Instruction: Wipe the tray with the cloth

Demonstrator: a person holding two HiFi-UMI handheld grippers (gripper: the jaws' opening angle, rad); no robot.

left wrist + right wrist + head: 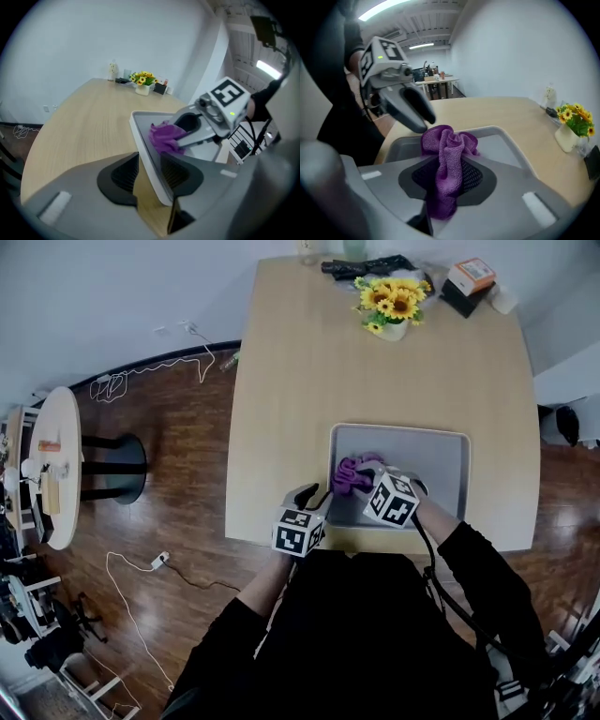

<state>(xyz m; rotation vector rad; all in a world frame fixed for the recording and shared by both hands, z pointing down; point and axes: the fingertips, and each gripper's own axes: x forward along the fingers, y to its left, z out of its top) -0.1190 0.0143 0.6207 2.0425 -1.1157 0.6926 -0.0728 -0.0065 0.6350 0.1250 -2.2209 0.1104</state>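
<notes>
Right hand-held gripper point(447, 177) is clamping the purple cloth point(450, 143), which is bunching over the near-left corner of the tray point(427, 457). Bare tray is stretching toward 3 o'clock from the cloth, its long axis running 9-to-3 across the tabletop point(300, 381). Left hand-held gripper point(150, 172) is sitting at the cloth's 8 o'clock, jaws apart and straddling the tray's left rim, with a gap showing on one side. Right one is lying nearer for the wipe. Cloth-to-tray contact is hiding under that gripper, and the marker cubes are covering the near rim.

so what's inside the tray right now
The purple cloth, bunched by the tray's left edge in the right gripper's fingers; the left gripper straddles that rim. The floor under them is covered; the rest looks bare.
</notes>
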